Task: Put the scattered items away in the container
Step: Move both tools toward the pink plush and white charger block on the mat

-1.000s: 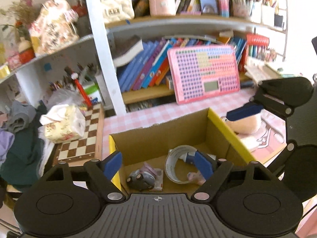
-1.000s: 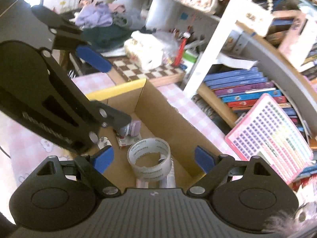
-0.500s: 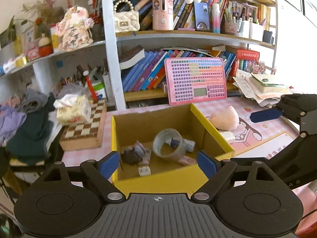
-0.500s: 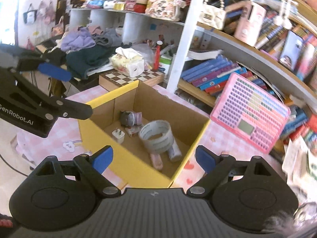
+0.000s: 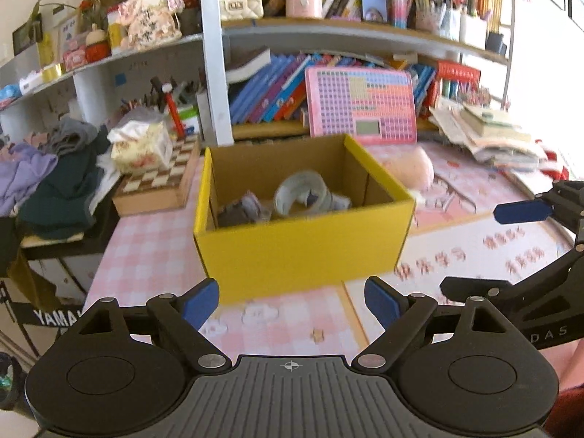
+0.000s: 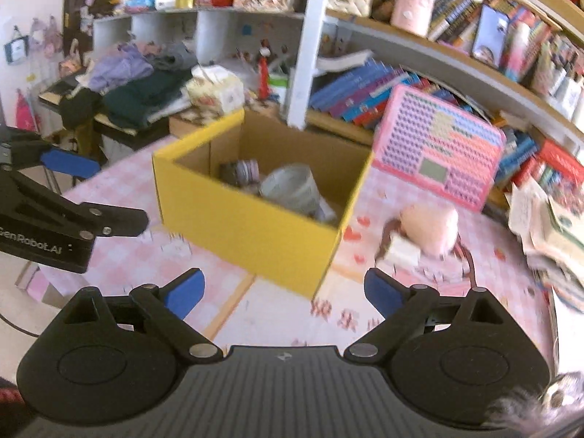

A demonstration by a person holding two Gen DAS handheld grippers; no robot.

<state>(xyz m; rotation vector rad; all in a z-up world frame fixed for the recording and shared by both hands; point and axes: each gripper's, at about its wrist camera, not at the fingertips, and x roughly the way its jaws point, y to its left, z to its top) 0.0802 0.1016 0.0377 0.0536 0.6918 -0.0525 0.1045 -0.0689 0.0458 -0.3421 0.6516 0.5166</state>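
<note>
A yellow cardboard box [image 5: 303, 252] stands on the pink checked table; it also shows in the right wrist view [image 6: 248, 233]. Inside lie a roll of clear tape [image 5: 301, 191], a dark small item [image 5: 241, 210] and other bits. My left gripper [image 5: 292, 304] is open and empty, in front of the box and apart from it. My right gripper [image 6: 283, 292] is open and empty, near the box's front right corner. A pink plush [image 6: 430, 228] and a small white block [image 6: 403, 252] lie on the table right of the box.
A pink keyboard toy [image 5: 361, 100] leans on the bookshelf behind the box. A chessboard [image 5: 157, 182] with a tissue pack [image 5: 140, 146] sits at the left. Piled clothes [image 5: 54, 179] lie far left. Stacked papers [image 5: 489, 135] lie at the right.
Both grippers have pulled back and up from over the box; the box now lies farther off, with its front wall in full view. Both stay open.
</note>
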